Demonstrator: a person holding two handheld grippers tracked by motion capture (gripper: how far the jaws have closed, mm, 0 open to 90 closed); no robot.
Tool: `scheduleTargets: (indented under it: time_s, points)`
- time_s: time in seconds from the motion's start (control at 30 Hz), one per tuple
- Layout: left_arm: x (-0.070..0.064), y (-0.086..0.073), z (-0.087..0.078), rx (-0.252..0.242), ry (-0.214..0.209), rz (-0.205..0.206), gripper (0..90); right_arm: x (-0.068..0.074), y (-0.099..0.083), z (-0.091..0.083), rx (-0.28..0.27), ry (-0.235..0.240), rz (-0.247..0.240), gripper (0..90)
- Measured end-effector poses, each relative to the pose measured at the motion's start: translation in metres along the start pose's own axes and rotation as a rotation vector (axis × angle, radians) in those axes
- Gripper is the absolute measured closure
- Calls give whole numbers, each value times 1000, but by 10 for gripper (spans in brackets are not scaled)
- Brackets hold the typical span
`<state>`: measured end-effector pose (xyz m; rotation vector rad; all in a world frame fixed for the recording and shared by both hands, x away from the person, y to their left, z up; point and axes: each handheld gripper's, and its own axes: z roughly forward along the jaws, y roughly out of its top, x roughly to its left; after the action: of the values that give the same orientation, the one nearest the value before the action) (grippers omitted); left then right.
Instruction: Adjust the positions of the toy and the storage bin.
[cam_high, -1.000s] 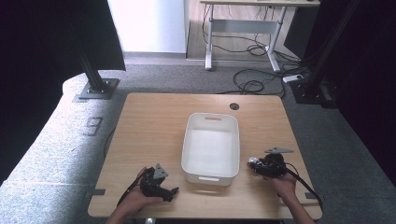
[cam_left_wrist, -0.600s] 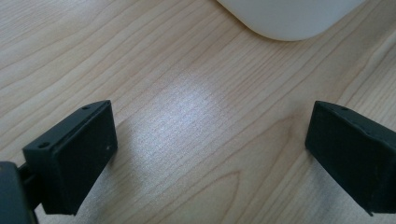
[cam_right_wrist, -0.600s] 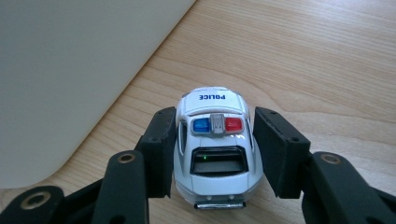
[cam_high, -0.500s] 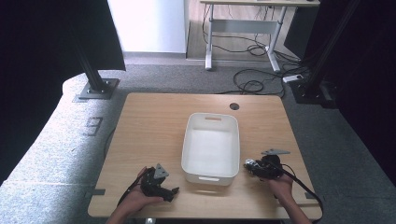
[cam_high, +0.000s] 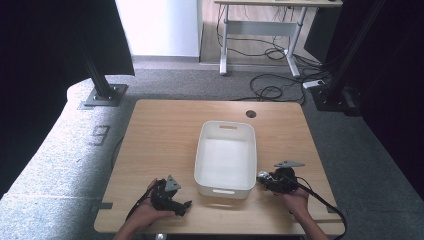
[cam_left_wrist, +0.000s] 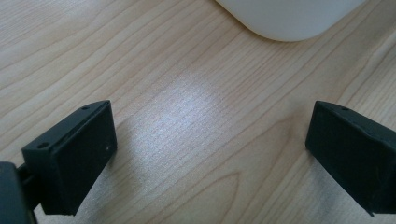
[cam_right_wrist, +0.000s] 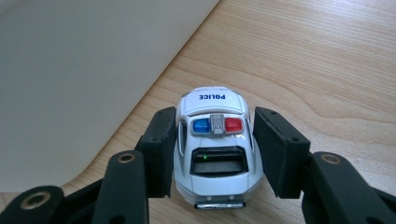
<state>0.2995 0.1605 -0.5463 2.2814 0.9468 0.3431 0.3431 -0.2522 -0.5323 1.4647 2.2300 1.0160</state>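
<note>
A white toy police car (cam_right_wrist: 212, 140) with a red and blue light bar sits between the jaws of my right gripper (cam_right_wrist: 212, 116), which is shut on its sides. The car hangs low over the wood, right beside the white bin's wall (cam_right_wrist: 84, 70). In the high view the right gripper (cam_high: 263, 178) is at the near right corner of the white bin (cam_high: 200, 160), with the car (cam_high: 260, 175) at its tip. My left gripper (cam_high: 184, 205) rests near the table's front edge, left of the bin. Its jaws (cam_left_wrist: 210, 135) stand wide open over bare wood.
The bin (cam_high: 250, 150) stands mid-table and looks empty inside; its rounded corner (cam_left_wrist: 285, 18) shows in the left gripper view. A cable hole (cam_high: 250, 114) lies beyond it. A black cable (cam_high: 325, 200) trails off the right gripper toward the table's right edge.
My right gripper has shifted a little to the left, closer to the bin, with the car in it. The left gripper has stayed put.
</note>
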Motion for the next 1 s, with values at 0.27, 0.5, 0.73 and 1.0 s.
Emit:
scheduleTargets:
  time_s: [0.27, 0.5, 0.73, 1.0]
  points:
    - [0, 0, 0, 0, -1, 1, 22, 2, -1, 1, -12, 3, 12, 506]
    - [0, 0, 0, -1, -2, 1, 21, 15, 1, 5, -4, -12, -37, 506]
    - [0, 0, 0, -2, -3, 2, 21, 16, 2, 6, 3, -42, -24, 506]
    - [0, 0, 0, -2, -3, 2, 21, 14, 1, 6, -7, -51, -15, 505]
